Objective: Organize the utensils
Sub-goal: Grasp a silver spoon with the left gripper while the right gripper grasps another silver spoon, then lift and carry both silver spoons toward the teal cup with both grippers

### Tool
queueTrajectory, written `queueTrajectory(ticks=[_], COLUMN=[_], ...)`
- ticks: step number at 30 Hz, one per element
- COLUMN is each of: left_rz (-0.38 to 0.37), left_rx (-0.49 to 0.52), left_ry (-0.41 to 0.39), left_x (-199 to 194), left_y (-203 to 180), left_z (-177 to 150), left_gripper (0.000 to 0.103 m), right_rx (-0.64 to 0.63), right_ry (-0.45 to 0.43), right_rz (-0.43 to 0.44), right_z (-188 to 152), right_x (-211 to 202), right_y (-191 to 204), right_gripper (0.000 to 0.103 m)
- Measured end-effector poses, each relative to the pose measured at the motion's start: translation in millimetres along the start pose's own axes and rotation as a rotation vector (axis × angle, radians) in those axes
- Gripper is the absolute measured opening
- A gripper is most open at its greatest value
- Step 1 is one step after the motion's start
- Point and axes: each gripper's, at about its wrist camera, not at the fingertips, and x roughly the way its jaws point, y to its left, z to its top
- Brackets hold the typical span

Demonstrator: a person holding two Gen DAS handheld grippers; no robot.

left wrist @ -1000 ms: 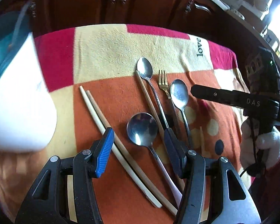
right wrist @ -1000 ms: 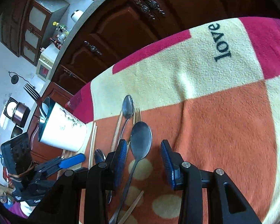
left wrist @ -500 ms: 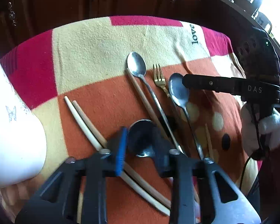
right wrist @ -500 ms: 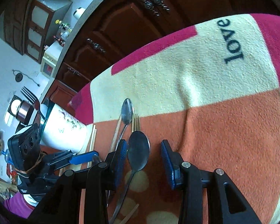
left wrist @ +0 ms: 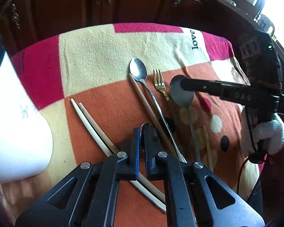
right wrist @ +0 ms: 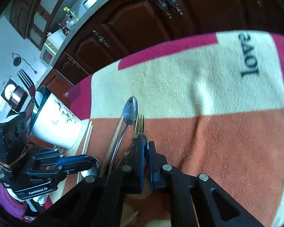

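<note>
Right wrist view alone shows forks (right wrist: 25, 79) (in the holder (right wrist: 56, 124)).

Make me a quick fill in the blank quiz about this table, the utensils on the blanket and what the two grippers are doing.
1. The left gripper has its fingers closed on the bowl of a ____.
2. The gold utensil lying between two spoons is a ____.
3. The word printed on the blanket is ____.
4. The pale chopsticks lie beside the white ____.

Missing words: spoon; fork; love; holder
</note>
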Motion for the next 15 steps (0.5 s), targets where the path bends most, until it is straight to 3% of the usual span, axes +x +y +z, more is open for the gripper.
queueTrajectory(ticks=[15], left_rz=[0.007], left_rx=[0.018], left_ry=[-0.107], left_x=[-58.3], left_y=[-33.9], left_z=[-13.5], left_gripper=[0.001], right_rx=[-0.085], right_ry=[-0.181], right_rz=[-0.12], right_z=[-3.5], right_x=[-94.6], right_y=[35.9], right_gripper=[0.001])
